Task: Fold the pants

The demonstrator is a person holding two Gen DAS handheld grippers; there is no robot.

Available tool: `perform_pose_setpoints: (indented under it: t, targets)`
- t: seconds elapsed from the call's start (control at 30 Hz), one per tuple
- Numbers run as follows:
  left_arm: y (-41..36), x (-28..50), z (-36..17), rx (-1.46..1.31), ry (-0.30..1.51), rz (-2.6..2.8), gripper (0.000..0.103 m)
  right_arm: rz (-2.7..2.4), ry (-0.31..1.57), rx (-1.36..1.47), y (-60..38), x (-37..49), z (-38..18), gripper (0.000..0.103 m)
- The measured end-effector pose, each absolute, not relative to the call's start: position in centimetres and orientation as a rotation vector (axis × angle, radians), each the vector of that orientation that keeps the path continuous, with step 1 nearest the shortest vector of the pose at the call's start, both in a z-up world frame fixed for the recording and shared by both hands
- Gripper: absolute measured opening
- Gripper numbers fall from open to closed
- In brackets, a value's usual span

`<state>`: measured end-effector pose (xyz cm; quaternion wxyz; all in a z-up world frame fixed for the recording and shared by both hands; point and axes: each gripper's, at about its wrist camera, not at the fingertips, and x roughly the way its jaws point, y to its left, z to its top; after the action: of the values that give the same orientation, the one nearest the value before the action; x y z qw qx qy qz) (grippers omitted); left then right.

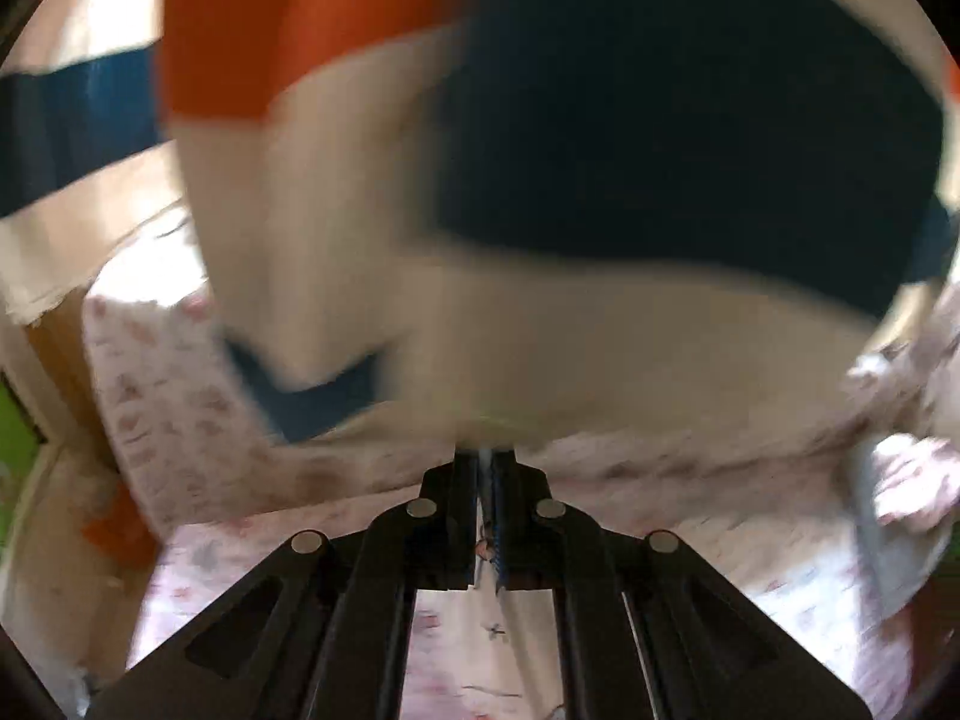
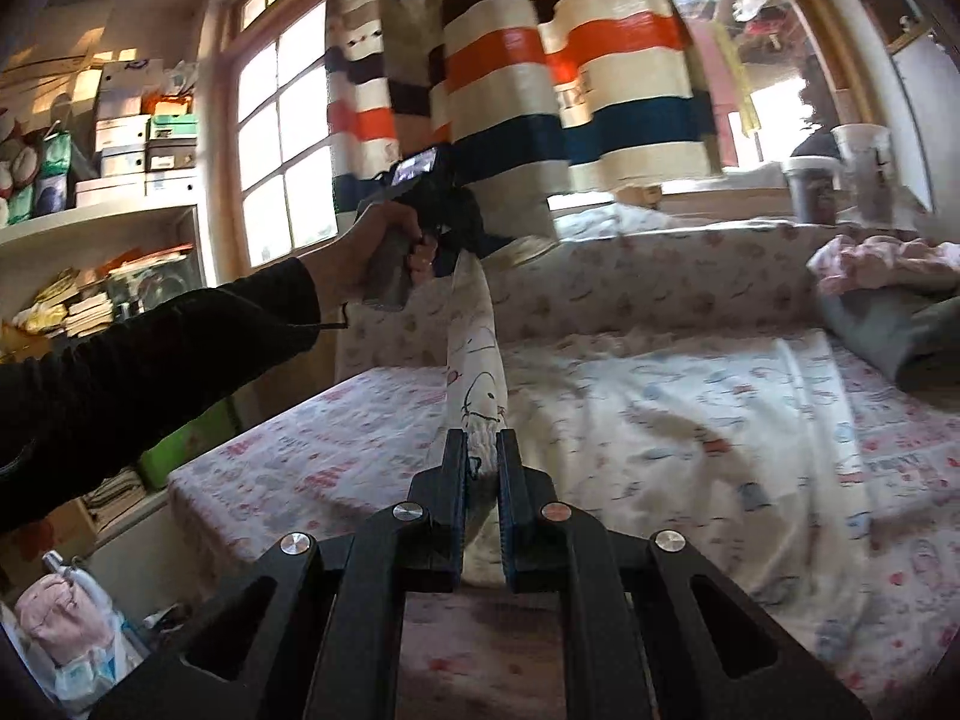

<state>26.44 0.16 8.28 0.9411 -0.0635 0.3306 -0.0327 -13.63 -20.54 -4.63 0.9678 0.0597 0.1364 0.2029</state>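
The pants [image 2: 477, 354] are white with small cartoon prints. They hang stretched in the air between my two grippers, with more cloth spread over the bed [image 2: 678, 414]. My right gripper [image 2: 482, 450] is shut on one end of the pants. My left gripper [image 2: 462, 249], held by the person's hand, is shut on the other end, higher up near the curtain. In the blurred left wrist view, my left gripper [image 1: 486, 468] is shut on a thin edge of the pants [image 1: 487, 546] above the bed.
A striped curtain [image 2: 510, 78] hangs by the window behind the bed. The printed bed sheet [image 2: 312, 468] covers the mattress. A grey pillow [image 2: 900, 330] and pink cloth [image 2: 882, 258] lie at the right. Shelves with boxes [image 2: 132, 144] stand at the left.
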Motion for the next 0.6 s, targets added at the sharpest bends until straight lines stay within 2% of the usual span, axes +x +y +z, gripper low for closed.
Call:
perform_pose_setpoints:
  t: [0.23,0.6]
  targets:
    - [-8.6,27.8,10.2,-0.127,0.664,-0.189,0.003,0.279,0.228,0.067,-23.5,-15.8,-4.8,0.009]
    - [-22.5,29.3,7.6,-0.105,0.722,-0.359,0.003,0.198,0.307,0.132,-28.0,-16.4,-6.6,0.009]
